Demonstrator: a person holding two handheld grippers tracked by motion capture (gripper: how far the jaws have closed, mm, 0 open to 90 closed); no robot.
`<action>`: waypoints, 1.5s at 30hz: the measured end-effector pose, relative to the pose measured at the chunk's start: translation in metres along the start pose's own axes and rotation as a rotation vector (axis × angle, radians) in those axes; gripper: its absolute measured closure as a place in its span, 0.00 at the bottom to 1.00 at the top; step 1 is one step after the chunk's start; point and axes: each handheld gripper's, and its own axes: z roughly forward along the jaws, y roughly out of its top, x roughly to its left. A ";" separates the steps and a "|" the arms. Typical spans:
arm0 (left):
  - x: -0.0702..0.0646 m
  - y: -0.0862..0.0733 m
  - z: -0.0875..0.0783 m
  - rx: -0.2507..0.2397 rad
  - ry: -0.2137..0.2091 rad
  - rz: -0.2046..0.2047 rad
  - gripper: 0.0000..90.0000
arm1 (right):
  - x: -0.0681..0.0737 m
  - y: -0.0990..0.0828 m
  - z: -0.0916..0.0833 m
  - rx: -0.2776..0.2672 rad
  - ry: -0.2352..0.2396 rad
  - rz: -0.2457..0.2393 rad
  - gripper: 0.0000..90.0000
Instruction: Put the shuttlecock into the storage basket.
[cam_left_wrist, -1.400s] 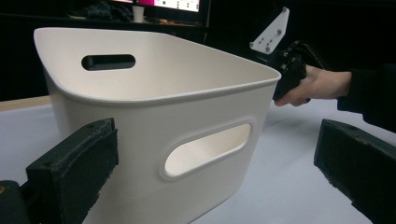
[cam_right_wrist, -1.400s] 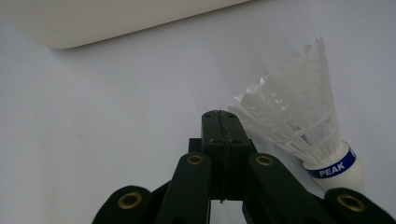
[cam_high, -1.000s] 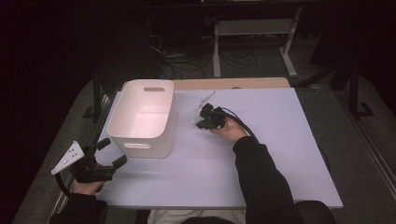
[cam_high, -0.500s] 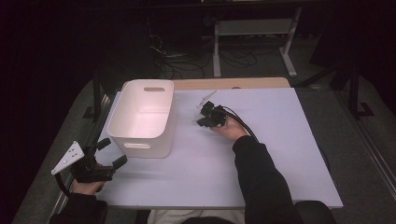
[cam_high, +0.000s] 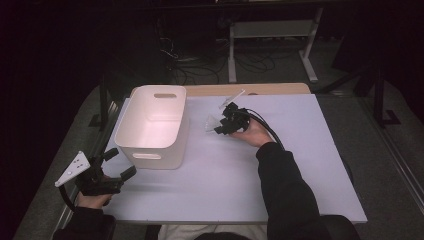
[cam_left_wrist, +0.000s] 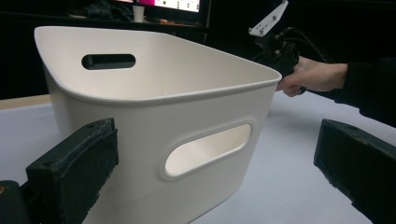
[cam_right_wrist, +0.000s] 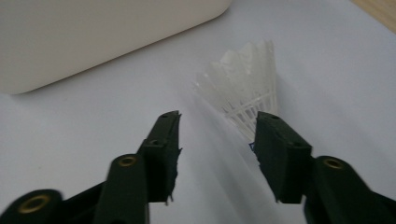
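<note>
Opening just now, right claw spread, white shuttlecock lying loose by one jaw, left claw released, facing white bin.

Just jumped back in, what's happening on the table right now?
The right tongs have just been opening at a white shuttlecock lying on the white table; its base sits by one jaw, not gripped. The left tongs hover open near the white bin, which looks empty.
</note>
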 end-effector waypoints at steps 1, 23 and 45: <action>0.000 0.000 0.000 0.000 0.000 0.000 0.00 | -0.001 0.000 -0.002 0.000 0.003 0.005 0.48; 0.001 0.000 0.001 0.003 -0.008 -0.005 0.00 | -0.025 0.007 -0.019 0.021 0.014 0.007 0.15; 0.001 -0.001 -0.001 0.002 -0.002 -0.009 0.00 | -0.050 0.009 0.016 0.113 0.047 -0.011 0.17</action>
